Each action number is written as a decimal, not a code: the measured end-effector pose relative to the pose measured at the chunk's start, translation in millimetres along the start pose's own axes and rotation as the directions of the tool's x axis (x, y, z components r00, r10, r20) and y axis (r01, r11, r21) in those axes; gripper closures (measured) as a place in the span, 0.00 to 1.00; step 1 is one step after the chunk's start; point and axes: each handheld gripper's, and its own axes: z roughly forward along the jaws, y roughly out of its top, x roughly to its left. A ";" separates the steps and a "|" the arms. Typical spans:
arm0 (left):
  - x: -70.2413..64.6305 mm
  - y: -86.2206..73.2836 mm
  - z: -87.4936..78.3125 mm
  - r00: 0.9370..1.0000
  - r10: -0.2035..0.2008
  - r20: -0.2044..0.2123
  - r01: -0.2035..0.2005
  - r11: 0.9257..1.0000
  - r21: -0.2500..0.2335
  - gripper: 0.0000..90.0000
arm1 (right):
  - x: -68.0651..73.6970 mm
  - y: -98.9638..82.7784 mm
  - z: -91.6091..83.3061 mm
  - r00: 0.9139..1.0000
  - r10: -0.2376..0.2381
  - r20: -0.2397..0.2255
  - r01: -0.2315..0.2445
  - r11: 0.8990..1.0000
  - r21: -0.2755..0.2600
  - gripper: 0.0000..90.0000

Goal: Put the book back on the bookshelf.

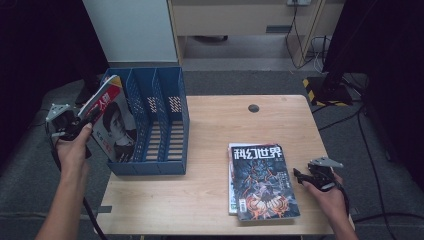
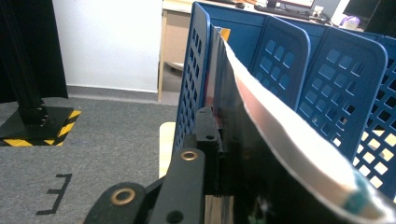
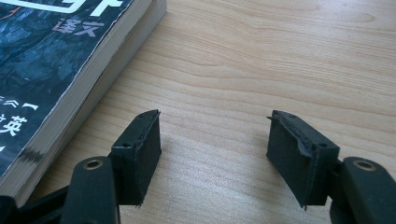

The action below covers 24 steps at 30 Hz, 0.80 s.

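**Magazine at the leftmost slot of the file rack**

While the magazine [image 1: 111, 120] is held tilted by the left hand-held gripper [image 1: 75, 125], clamped on its outer edge, the blue file rack [image 1: 167, 100] is seen immediately to its right in the high view; the right hand-held gripper [image 1: 307, 176] rests beside the book stack [image 1: 262, 180] on the tabletop [image 1: 210, 130].

Left gripper view: the magazine's [image 2: 280, 135] long edge is seen running along the rack's [image 2: 345, 84] first divider.

Right gripper view: jaws are seen part open, nothing held.

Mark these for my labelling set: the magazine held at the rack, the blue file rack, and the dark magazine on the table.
held magazine [image 1: 116, 127], high view, cover
blue file rack [image 1: 176, 95], high view, right wall
dark magazine [image 1: 264, 180], high view, cover
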 end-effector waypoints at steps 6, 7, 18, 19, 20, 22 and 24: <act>-2.0 0.5 0.2 1.000 0.007 -0.007 -0.007 1.000 0.015 0.93 | 0.2 0.1 0.1 1.000 -0.001 -0.004 0.001 1.000 0.001 0.38; -2.5 0.4 0.3 1.000 0.010 -0.008 -0.009 1.000 0.017 0.93 | 0.2 0.1 0.1 1.000 -0.001 -0.005 0.001 1.000 0.001 0.38; -4.2 0.3 1.5 1.000 0.002 -0.004 -0.002 1.000 0.021 0.90 | 0.8 0.2 0.2 1.000 0.001 -0.006 -0.001 1.000 0.003 0.37; -4.5 0.4 2.0 1.000 0.000 -0.004 0.000 1.000 0.022 0.90 | 0.9 0.2 0.2 1.000 0.002 -0.005 -0.002 1.000 0.003 0.37; -4.8 0.5 2.6 1.000 -0.004 -0.003 0.004 1.000 0.022 0.89 | 0.9 0.2 0.2 1.000 0.002 -0.005 -0.002 1.000 0.003 0.37; -5.5 0.5 4.0 1.000 -0.009 -0.003 0.009 1.000 0.022 0.87 | 1.0 0.2 0.2 1.000 0.002 -0.006 -0.002 1.000 0.003 0.37; -6.2 0.2 5.8 1.000 -0.007 -0.004 0.008 1.000 0.027 0.86 | 0.9 0.2 0.3 1.000 -0.004 -0.008 0.004 1.000 0.004 0.36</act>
